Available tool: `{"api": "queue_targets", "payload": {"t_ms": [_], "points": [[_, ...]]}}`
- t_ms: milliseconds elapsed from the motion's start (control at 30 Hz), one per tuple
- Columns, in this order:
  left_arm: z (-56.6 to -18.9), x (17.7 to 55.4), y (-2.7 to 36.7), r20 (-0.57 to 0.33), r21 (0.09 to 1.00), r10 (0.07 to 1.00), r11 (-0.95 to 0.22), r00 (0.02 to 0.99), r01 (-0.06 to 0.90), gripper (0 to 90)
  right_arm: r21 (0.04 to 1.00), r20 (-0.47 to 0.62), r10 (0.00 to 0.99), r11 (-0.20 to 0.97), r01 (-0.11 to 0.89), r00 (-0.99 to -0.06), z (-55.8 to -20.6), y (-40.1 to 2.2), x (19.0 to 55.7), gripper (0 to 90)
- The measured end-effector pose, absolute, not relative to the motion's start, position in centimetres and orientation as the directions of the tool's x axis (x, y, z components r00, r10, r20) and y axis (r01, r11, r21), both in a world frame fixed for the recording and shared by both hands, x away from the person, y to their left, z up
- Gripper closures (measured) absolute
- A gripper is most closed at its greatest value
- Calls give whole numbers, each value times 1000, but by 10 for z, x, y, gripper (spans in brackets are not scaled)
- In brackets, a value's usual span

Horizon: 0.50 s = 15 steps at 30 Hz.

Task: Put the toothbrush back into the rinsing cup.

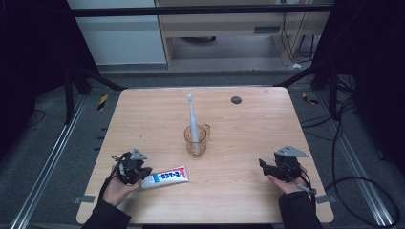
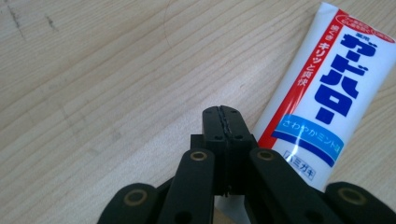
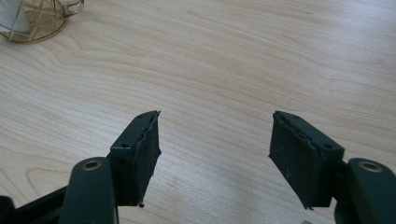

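A white toothpaste tube (image 1: 167, 176) with red and blue print lies flat near the table's front left. My left gripper (image 1: 143, 172) sits at the tube's left end, jaws pressed together with nothing between them; in the left gripper view the tube (image 2: 322, 88) lies just right of the shut tips (image 2: 222, 116). A clear amber cup (image 1: 196, 140) stands mid-table with a white toothbrush (image 1: 192, 117) upright in it. My right gripper (image 1: 264, 165) rests at the front right, open and empty (image 3: 215, 140), over bare wood. The cup's base (image 3: 35, 18) shows at the upper left of the right gripper view.
The wooden table (image 1: 239, 124) has a small dark round mark (image 1: 236, 100) near its back right. Dark frame bars and cables surround the table; a pale cabinet stands beyond the far edge.
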<state>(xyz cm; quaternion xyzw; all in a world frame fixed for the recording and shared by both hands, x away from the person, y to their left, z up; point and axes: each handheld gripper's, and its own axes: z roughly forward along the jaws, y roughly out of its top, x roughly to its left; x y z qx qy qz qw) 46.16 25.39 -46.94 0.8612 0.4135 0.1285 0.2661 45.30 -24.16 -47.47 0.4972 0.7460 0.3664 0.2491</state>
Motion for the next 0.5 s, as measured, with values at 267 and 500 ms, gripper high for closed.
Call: {"api": "queue_targets", "payload": {"t_ms": [267, 500], "points": [[-470, 448, 255, -4, 563, 773, -523, 635, 640, 897, 793, -6, 926, 234, 562, -377, -475, -243, 453, 332], [-469, 441, 254, -9, 556, 763, -534, 646, 637, 896, 791, -7, 927, 234, 565, -374, -475, -243, 452, 331]]}}
